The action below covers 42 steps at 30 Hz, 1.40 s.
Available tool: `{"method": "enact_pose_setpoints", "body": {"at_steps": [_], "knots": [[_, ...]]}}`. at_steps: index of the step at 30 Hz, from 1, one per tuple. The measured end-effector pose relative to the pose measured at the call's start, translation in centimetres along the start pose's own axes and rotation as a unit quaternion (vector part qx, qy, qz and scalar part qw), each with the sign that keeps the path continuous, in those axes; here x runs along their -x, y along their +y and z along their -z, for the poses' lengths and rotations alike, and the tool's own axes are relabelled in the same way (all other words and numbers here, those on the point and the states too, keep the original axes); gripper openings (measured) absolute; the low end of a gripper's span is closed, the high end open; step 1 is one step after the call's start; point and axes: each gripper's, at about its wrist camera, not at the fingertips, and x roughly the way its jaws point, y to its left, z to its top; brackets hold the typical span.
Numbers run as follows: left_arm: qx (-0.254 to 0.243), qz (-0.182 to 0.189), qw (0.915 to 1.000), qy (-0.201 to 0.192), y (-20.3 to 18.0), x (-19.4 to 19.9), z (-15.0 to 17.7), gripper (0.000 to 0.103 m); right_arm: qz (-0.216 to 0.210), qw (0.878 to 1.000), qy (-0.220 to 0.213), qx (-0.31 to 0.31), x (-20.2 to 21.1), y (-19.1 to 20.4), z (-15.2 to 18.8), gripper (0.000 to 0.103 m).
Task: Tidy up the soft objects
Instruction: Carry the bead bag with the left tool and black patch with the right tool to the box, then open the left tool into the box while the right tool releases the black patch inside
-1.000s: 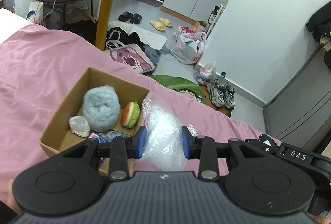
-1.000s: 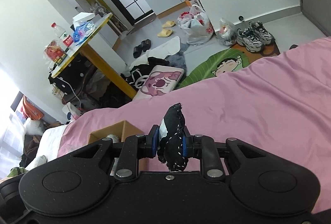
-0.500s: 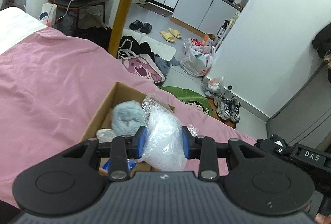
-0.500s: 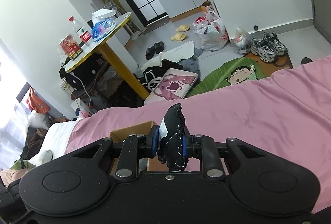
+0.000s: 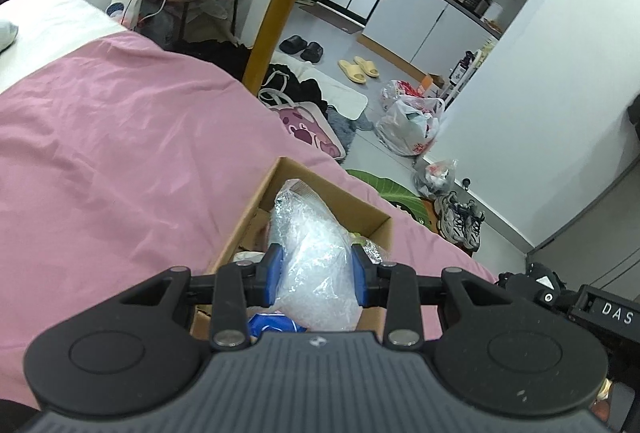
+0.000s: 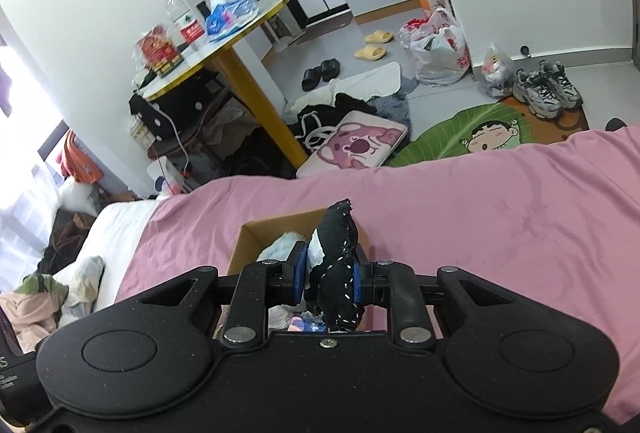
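Cardboard box under both loaded tongs, pink bedding w/ room around.

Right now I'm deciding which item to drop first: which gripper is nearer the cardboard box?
Too close to call. The left gripper, clamping the bubble wrap, hangs over the cardboard box. The right gripper, clamping the black plush, is over it too.

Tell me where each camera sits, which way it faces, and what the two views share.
Left wrist: on the left gripper, looking along its fingers at the bubble wrap over the cardboard box; only the gripper shows.
Right wrist: on the right gripper, facing its black plush, same box beyond; only the gripper shows.
Shared: box, pink bedcover, yellow-legged table.
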Motion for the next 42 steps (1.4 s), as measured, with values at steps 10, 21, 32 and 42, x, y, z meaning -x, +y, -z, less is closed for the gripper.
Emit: {"method": "enact_pose_setpoints", "body": {"at_steps": [10, 21, 32, 42], "knots": [[0.020, -0.017, 0.9996, 0.013, 2.0, -2.5, 0.6, 0.035, 0.006, 0.999, 0.036, 0.019, -3.1, 2.9, 1.7, 0.022], [0.041, -0.007, 0.9991, 0.002, 3.5, -2.7, 0.0, 0.043, 0.015, 0.997, 0.062, 0.031, -5.3, 5.1, 2.9, 0.024], [0.037, -0.022, 0.9991, 0.003, 3.5, -2.7, 0.0, 0.052, 0.015, 0.997, 0.067, 0.022, -4.8, 5.2, 3.4, 0.044], [0.004, -0.033, 0.9994, -0.005, 1.6, -1.1, 0.0, 0.076, 0.008, 0.999, 0.034, -0.025, -1.0, 1.9, 2.2, 0.052]]}}
